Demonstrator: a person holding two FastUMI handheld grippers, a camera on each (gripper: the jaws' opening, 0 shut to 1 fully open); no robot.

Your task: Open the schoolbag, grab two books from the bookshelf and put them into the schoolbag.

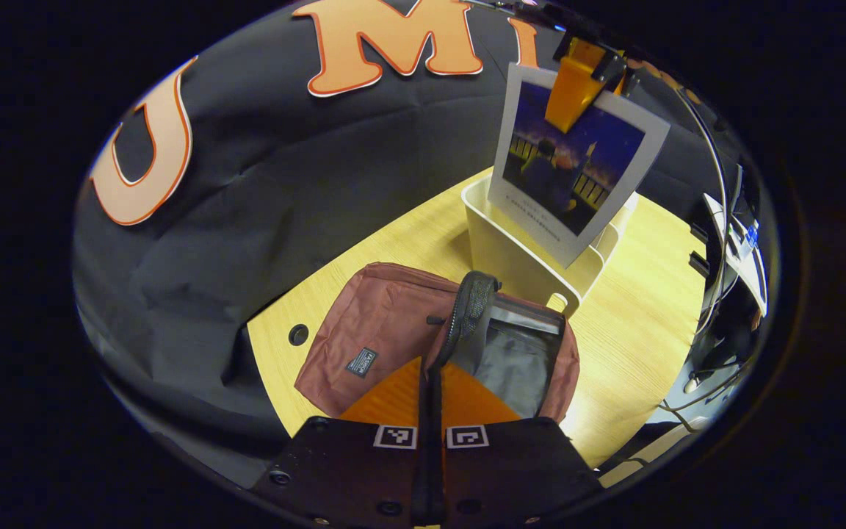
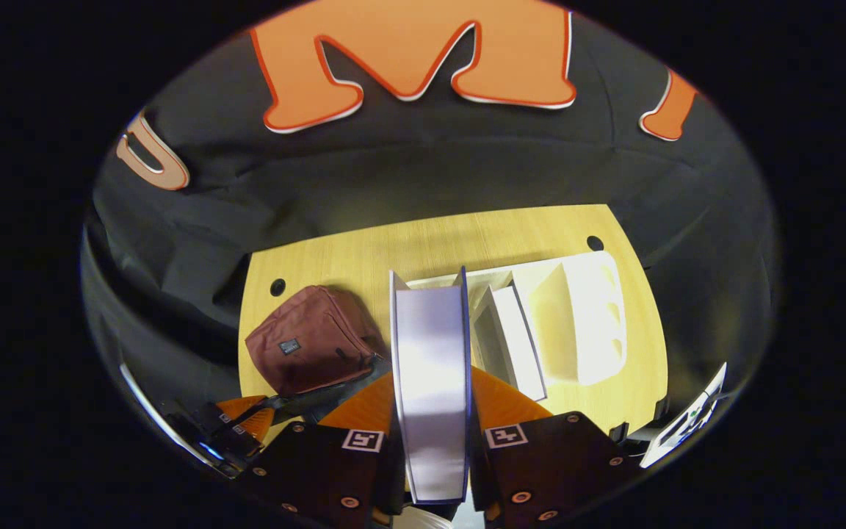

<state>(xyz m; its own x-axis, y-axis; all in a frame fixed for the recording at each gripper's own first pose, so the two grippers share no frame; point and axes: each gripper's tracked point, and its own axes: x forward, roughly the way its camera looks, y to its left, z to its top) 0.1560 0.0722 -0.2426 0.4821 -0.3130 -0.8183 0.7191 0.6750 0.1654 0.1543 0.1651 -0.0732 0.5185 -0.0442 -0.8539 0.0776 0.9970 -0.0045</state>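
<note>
Left gripper view: the left gripper (image 1: 430, 389) is closed tight on the black zipper strip (image 1: 467, 308) of the maroon schoolbag (image 1: 371, 330), the strip rising from between its fingers and holding the flap up. The bag lies on the wooden table (image 1: 636, 330), its mouth open to a grey lining (image 1: 518, 360). Just behind it stands the cream bookshelf (image 1: 518, 257). Above the shelf the right gripper (image 1: 577, 88) holds a book (image 1: 577, 162) by its top edge, cover facing the camera, lifted clear and tilted.

Right gripper view: the right gripper (image 2: 432, 411) clamps that book (image 2: 432, 367) between both fingers, page edges toward the lens. The bag (image 2: 313, 338) lies to the left of the fingers, the shelf (image 2: 584, 316) to the right with another book (image 2: 518, 338) standing in it. At lower left the left gripper (image 2: 247, 419) touches the bag's edge.
</note>
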